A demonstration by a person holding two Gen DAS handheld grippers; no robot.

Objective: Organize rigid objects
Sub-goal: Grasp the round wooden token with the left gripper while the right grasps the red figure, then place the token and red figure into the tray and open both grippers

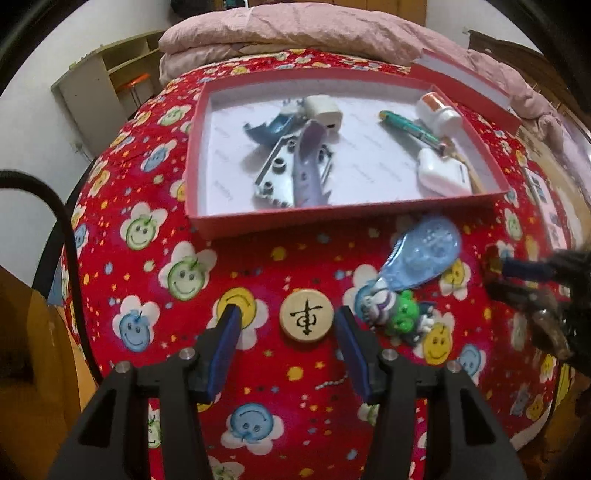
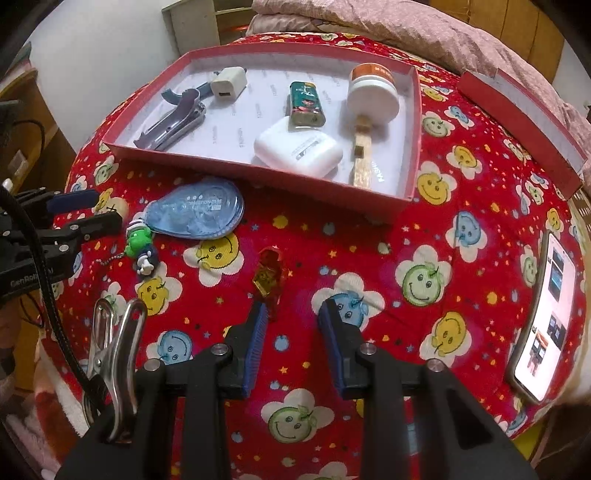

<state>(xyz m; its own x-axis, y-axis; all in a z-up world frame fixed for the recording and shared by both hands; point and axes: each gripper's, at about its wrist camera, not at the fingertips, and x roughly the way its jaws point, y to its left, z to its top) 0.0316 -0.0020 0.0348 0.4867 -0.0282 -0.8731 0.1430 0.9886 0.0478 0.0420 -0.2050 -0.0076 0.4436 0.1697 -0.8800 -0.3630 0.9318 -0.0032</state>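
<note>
On the bed, over a red smiley-print cover (image 1: 258,266): one red box (image 1: 343,214) toward the far edge, part filled with a white charger (image 2: 229,83), white case (image 2: 297,147), jar (image 2: 373,94), green lighter (image 2: 306,101), wooden stick (image 2: 362,158) and plastic parts (image 2: 173,118); its lid (image 2: 524,125) lies apart to the right. Loose items, near side of the box: wooden chess disc (image 1: 306,315), flat, face up, lying between the spread fingers of the left gripper (image 1: 288,321), jaws wide and empty. Judged light, stiff and smooth; its rim is low, so the hold is across the diameter, fingers pressed well down into the soft cover. Round, so no long axis. Blue tape dispenser (image 2: 199,210), teardrop form, long axis running diagonally, narrow end toward the green keychain figure (image 2: 140,247) that touches it; light hollow plastic, best taken across its flat faces or narrow waist. Small red-and-gold figure (image 2: 271,273), lying just ahead of the right gripper (image 2: 291,321), jaws parted and empty, left fingertip close to its near end; long axis runs roughly away from the gripper toward the box; light, rigid, possibly slick, best pinched across the body. Also present: metal clip (image 2: 114,343) at the near left, phone (image 2: 543,325) at the right edge, pink quilt (image 1: 295,33) beyond the box.
</note>
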